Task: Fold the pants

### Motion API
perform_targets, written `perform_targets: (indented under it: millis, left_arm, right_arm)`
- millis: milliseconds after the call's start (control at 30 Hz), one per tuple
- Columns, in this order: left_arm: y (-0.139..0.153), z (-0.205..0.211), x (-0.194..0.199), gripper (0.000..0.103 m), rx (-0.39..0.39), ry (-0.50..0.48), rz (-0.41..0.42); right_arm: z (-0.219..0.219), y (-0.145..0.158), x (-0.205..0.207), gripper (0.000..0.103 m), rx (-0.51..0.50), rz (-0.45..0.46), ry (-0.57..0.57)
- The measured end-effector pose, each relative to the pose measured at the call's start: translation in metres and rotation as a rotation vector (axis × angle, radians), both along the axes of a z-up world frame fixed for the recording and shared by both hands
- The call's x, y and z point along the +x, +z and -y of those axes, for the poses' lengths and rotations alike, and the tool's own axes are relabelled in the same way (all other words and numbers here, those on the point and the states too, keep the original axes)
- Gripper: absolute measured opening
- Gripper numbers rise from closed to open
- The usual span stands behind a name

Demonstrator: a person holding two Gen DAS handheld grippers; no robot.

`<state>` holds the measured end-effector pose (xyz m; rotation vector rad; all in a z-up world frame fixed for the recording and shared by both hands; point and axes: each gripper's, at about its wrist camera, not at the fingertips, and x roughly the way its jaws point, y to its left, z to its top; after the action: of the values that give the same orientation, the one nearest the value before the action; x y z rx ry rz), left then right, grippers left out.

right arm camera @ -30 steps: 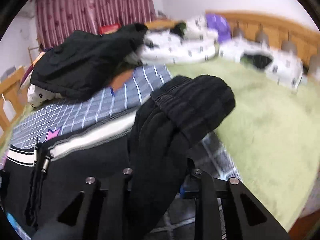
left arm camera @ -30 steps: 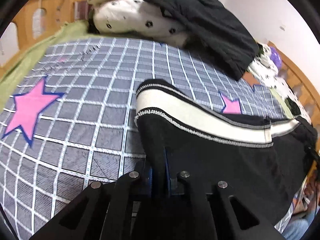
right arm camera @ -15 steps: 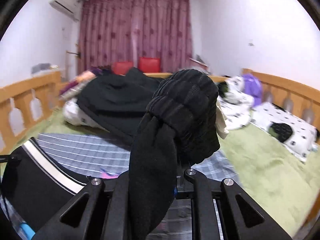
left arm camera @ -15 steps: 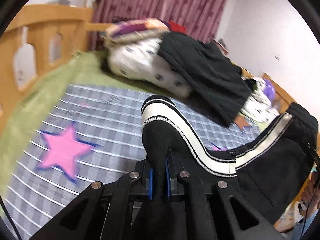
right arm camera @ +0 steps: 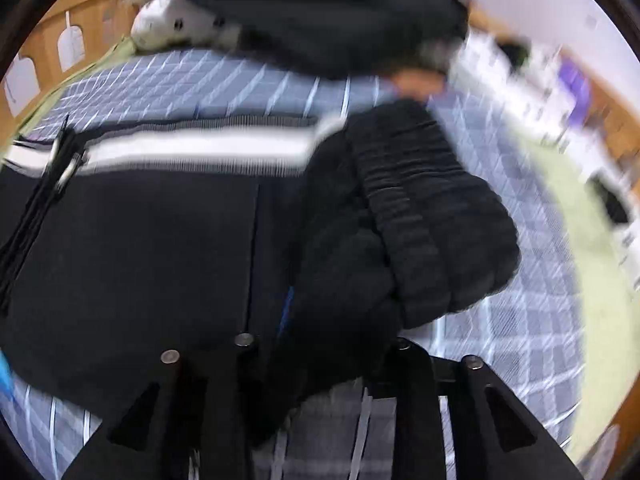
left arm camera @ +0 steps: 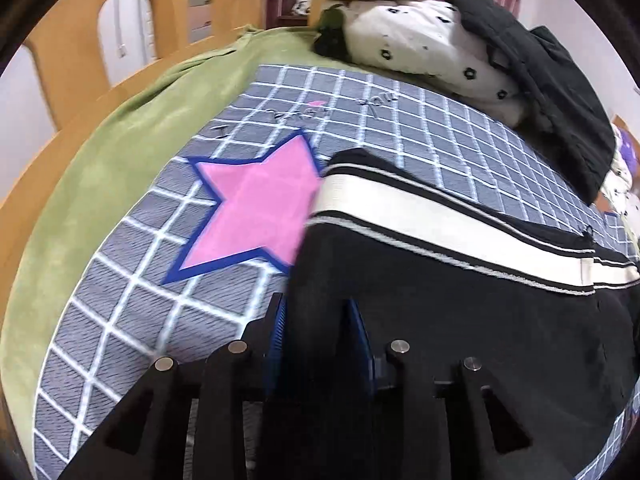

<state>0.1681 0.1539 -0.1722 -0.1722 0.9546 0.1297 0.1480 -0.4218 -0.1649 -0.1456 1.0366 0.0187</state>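
Observation:
Black pants (left arm camera: 460,320) with a white side stripe (left arm camera: 440,216) lie spread on the grey checked blanket (left arm camera: 132,280). My left gripper (left arm camera: 320,320) sits at the leg end; its blue pads (left arm camera: 276,332) stand apart with cloth between them. My right gripper (right arm camera: 332,344) is shut on the bunched ribbed waistband (right arm camera: 420,216), held just over the blanket. The pants also show in the right wrist view (right arm camera: 132,248), with their drawstring (right arm camera: 36,200) at the left.
A pink star (left arm camera: 256,204) is printed on the blanket beside the pants. White pillows (left arm camera: 420,40) and a black jacket (left arm camera: 560,92) are piled at the far end. A green sheet (left arm camera: 100,168) and a wooden bed rail (left arm camera: 80,52) run along the left.
Both grippers have come down from a raised position and the pants now lie on the blanket. The left gripper's pads have moved apart. The right view is blurred by motion.

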Motion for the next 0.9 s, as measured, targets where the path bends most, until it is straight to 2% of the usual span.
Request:
perform_targets:
  millis: [33, 100, 167, 300, 400, 467, 567, 633, 700, 767, 833, 900]
  left_arm:
    - [0.002, -0.002, -0.002, 0.031, 0.009, -0.001, 0.006]
    - [0.015, -0.003, -0.006, 0.048, 0.053, -0.001, 0.032]
    - [0.028, 0.002, -0.008, 0.054, 0.057, -0.034, 0.073]
    - [0.041, 0.023, 0.002, 0.054, 0.097, -0.099, 0.116]
    - [0.037, 0.043, 0.021, 0.054, 0.091, -0.135, 0.117]
    - [0.034, 0.054, 0.032, 0.054, 0.087, -0.145, 0.108]
    - [0.025, 0.06, 0.048, 0.054, 0.079, -0.15, 0.089]
    - [0.013, 0.061, 0.057, 0.054, 0.095, -0.133, 0.078]
    - [-0.005, 0.06, 0.064, 0.055, 0.114, -0.122, 0.062]
    - [-0.013, 0.059, 0.065, 0.056, 0.101, -0.119, 0.075]
    - [-0.012, 0.058, 0.065, 0.056, 0.093, -0.117, 0.084]
    - [-0.014, 0.057, 0.066, 0.058, 0.085, -0.118, 0.09]
  right_arm:
    - [0.005, 0.002, -0.008, 0.037, -0.008, 0.007, 0.004]
    - [0.008, 0.014, -0.027, 0.038, -0.05, 0.031, 0.03]
    - [0.008, 0.029, -0.046, 0.041, -0.08, 0.062, 0.05]
    - [-0.012, 0.059, -0.055, 0.042, -0.129, 0.154, 0.13]
    - [-0.035, 0.073, -0.034, 0.048, -0.089, 0.253, 0.185]
    - [-0.051, 0.073, -0.007, 0.049, -0.078, 0.306, 0.198]
    - [-0.069, 0.062, 0.036, 0.049, -0.123, 0.34, 0.195]
    - [-0.071, 0.05, 0.061, 0.051, -0.116, 0.327, 0.185]
    - [-0.067, 0.026, 0.087, 0.051, -0.118, 0.26, 0.171]
    - [-0.058, -0.013, 0.116, 0.051, -0.12, 0.134, 0.106]
    - [-0.057, -0.017, 0.115, 0.052, -0.097, 0.2, 0.098]
    - [-0.063, -0.017, 0.116, 0.052, -0.137, 0.193, 0.108]
